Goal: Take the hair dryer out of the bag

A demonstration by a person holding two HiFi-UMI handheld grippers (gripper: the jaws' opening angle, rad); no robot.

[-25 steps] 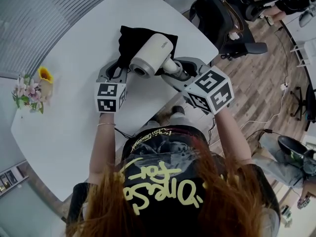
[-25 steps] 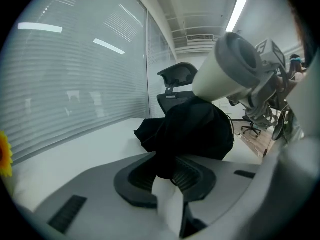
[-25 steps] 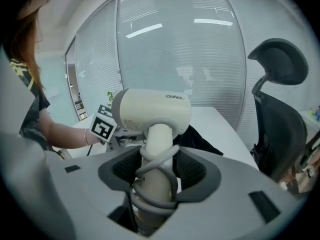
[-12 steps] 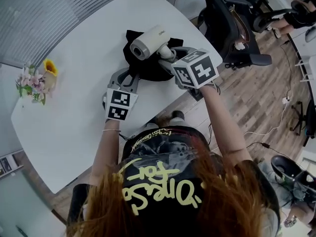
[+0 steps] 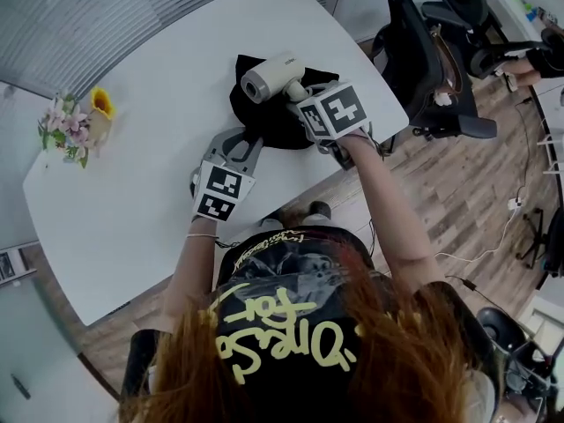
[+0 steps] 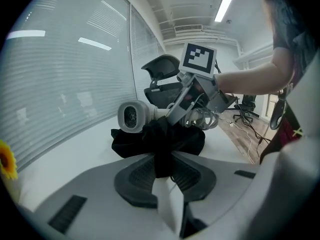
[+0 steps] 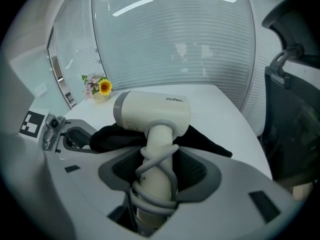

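Our left tongs are nearly closed, pinching a fold of the bag, with the forearm reaching forward. Our right tongs tilt downward on an arm stretched farther out, clamping the hair dryer by its handle.

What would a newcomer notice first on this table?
The cream hair dryer, held by its cord-wrapped handle in the right gripper, over the black bag. The left gripper pinches the bag's fabric; small flowers stand at the left end of the white table.
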